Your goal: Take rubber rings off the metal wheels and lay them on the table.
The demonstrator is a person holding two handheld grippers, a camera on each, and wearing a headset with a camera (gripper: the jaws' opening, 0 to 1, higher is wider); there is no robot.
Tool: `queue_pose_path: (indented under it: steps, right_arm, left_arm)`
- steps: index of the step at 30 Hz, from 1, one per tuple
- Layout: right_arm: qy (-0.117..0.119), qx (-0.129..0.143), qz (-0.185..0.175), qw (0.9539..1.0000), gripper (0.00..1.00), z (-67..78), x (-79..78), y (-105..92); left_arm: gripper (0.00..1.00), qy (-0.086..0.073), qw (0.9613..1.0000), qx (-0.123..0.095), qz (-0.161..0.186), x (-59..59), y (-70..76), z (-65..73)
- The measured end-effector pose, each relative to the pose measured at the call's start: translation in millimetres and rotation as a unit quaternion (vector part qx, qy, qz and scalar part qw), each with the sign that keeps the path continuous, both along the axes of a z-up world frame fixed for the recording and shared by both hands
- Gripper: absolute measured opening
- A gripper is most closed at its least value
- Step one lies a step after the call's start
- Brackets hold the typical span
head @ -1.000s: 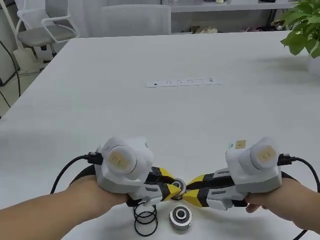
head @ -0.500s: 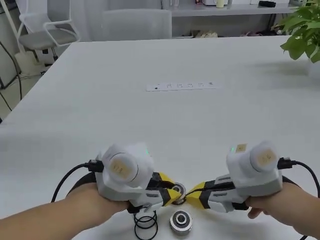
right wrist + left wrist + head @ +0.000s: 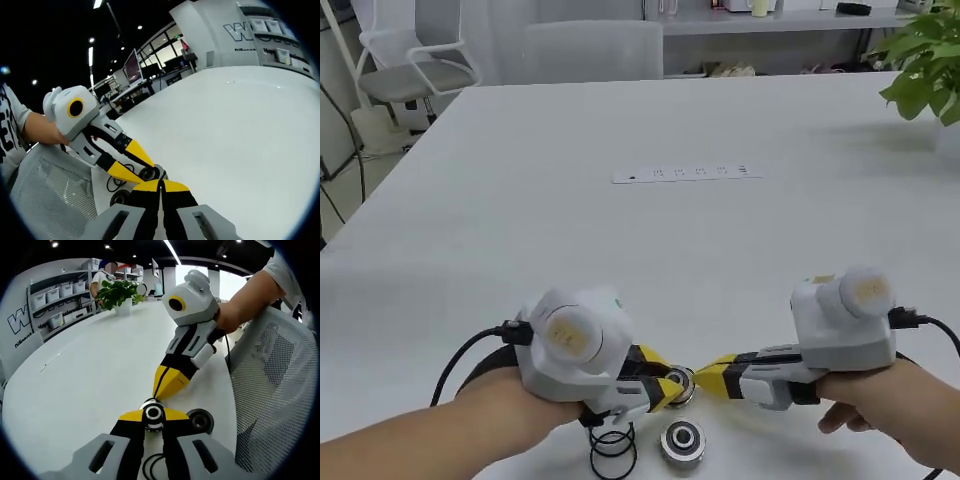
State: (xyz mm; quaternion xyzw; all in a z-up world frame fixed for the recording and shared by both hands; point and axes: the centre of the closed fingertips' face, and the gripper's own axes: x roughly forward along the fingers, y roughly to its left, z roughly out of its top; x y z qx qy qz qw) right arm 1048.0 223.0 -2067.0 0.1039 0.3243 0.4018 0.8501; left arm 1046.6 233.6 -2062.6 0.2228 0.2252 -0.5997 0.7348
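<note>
Left gripper (image 3: 153, 416) pinched the wheel (image 3: 680, 381) steady, I'd judge, so my right gripper (image 3: 160, 184), jaws pressed together at that wheel's rim, could strip it.

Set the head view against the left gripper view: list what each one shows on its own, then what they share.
Head view: a power strip far up the table, an office chair beyond it. Left gripper view: wall shelves with bins, a mesh chair back. Shared: the left gripper shut on a metal wheel, the right gripper at that wheel, a second wheel on the table, the plant.
</note>
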Motion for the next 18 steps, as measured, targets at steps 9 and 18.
queue_pose_path:
  steps: [9,18]
  right_arm:
    - [0.017,0.031,-0.007,0.9993,0.0,4.0,-1.7,1.4]
    - [0.014,0.037,0.005,0.9992,0.0,6.4,-4.0,7.8]
  left_arm:
    - [0.07,-0.003,1.0,-0.002,-0.003,-0.4,-0.6,0.4]
    - [0.07,-0.003,1.0,-0.002,-0.005,0.0,-0.8,0.2]
